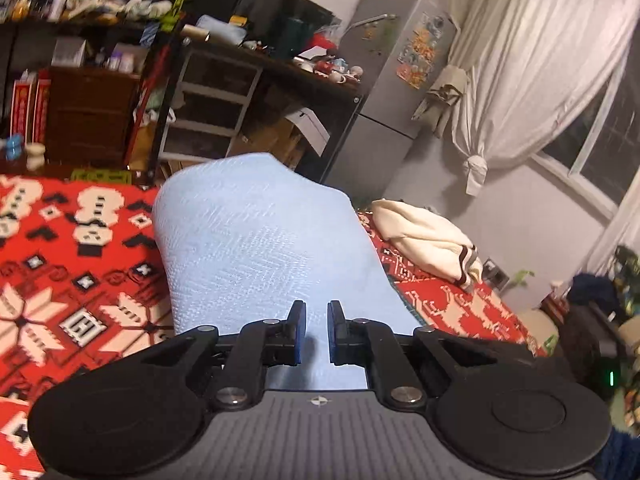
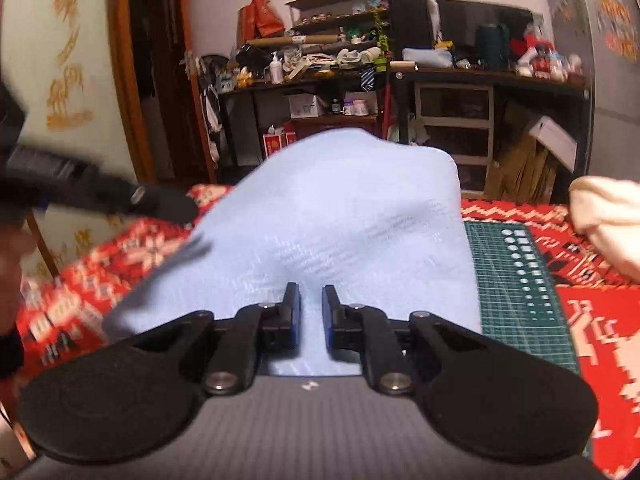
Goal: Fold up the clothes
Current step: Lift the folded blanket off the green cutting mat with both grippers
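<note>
Garment: I see a light blue cloth [image 1: 256,240] filling the centre of both wrist views, rising in a hump toward the upper middle of each frame, its near edge passing between the fingers of both tools.
Surface: it sits over a red patterned blanket [image 1: 60,280]; a green cutting mat [image 2: 516,280] shows at centre right of the right view.
Left gripper [image 1: 317,320]: jaws narrowly parted, cloth running through the gap. I cannot tell whether the pads pinch it.
Right gripper [image 2: 311,308]: same reading; small gap, cloth between, grip unconfirmed.
Other tool in view: a blurred dark gripper body at left centre of the right view.
Handling judgement: thin woven fabric, light, limp and not fragile; it will sag and drape wherever unsupported and may slide from smooth pads.
Hold points: I judge edges or corners best, taken well apart, pinching through all layers.
Bystander item: a cream garment [image 1: 432,240] lies at centre right, apart from the blue cloth.
</note>
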The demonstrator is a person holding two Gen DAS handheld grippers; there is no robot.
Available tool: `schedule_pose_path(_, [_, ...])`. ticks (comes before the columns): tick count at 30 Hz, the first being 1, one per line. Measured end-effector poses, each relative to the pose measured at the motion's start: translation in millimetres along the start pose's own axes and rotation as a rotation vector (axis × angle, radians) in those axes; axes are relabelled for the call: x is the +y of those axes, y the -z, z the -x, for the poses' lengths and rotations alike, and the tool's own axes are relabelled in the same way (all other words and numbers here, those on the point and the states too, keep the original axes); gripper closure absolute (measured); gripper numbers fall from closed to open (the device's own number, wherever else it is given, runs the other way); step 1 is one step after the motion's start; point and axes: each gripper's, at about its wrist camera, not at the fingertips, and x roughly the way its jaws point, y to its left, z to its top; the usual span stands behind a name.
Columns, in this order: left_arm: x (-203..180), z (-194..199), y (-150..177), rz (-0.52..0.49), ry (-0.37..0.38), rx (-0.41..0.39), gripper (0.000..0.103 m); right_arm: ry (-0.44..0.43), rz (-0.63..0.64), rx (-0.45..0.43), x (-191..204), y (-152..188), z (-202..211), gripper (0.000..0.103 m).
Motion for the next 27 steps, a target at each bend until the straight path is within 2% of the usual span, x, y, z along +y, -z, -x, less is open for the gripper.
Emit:
schedule_pose_path(1, [-1,-4,-3,0.006,0.000,-0.003,0.082,-0.002,0.006,0.019,0,-3,0,0.090])
schedule_pose_path(3, [-7,-12,-13,0.007,-0.005,-0.012,0.077,-0.018,-0.006,0.057,-3,-15,1,0.090])
schedule_pose_path(7, [-15,-38,-32,0.013,-0.020,-0.001,0.077,-0.002,-0.026,0.022,-16,-54,-10,0.088])
schedule_pose_path(10, [-11,-62,-40,0.027,-0.062,0.038,0.079,0.010,-0.041,-0.006,-25,-84,-18,0.088])
schedule_pose_path(11, [-10,-68,-39,0.024,-0.085,0.052,0.080,0.024,-0.054,0.012,-30,-89,-27,0.087])
schedule_pose_path(12, [-8,-73,-38,0.021,-0.107,0.066,0.088,0.036,-0.058,0.047,-35,-89,-41,0.087])
schedule_pose_path(13, [-6,-79,-37,0.018,-0.130,0.080,0.090,0.048,-0.062,0.083,-41,-89,-55,0.087])
schedule_pose_path(15, [-2,-87,-34,0.014,-0.163,0.101,0.096,0.054,-0.059,0.101,-48,-83,-58,0.091])
schedule_pose_path(23, [3,-71,-41,0.003,-0.151,0.136,0.097,0.078,-0.047,0.168,-76,-62,-67,0.092])
schedule_pose_path(27, [5,-60,-48,0.034,-0.138,0.133,0.096,0.110,-0.103,0.124,-98,-96,-58,0.086])
